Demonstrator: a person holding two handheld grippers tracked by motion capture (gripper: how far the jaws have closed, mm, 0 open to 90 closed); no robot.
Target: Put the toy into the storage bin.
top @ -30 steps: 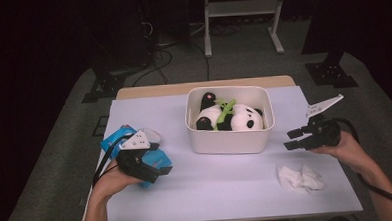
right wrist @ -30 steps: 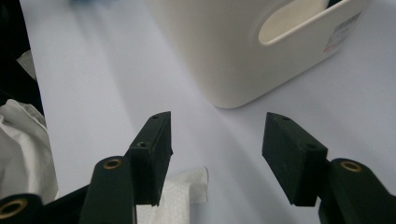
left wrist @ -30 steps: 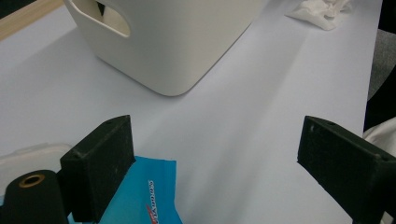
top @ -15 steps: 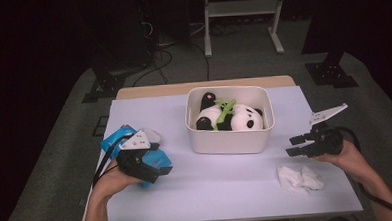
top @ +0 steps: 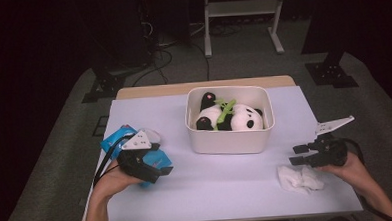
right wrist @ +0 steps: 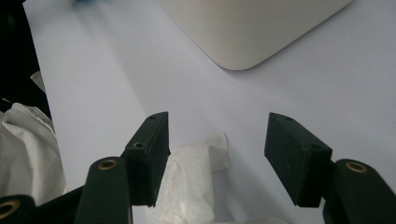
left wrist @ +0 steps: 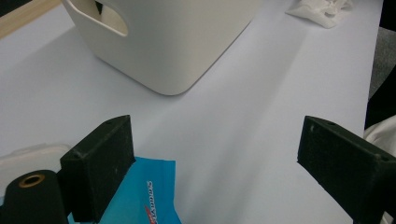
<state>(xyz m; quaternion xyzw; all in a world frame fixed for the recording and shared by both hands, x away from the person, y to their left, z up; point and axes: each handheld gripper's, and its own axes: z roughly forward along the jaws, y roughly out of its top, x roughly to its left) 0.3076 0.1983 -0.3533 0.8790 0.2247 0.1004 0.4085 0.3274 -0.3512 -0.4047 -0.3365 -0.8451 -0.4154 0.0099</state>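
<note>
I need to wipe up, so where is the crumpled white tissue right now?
In the high view the crumpled white tissue lies on the table's near right, in front of the white bin, just below the right gripper.

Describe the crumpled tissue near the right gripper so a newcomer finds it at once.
Start at the white bin mid-table holding the plush panda. Go toward the table's near right corner: the tissue lies there, just under the right gripper. It is the one loose, crumpled white thing.
</note>
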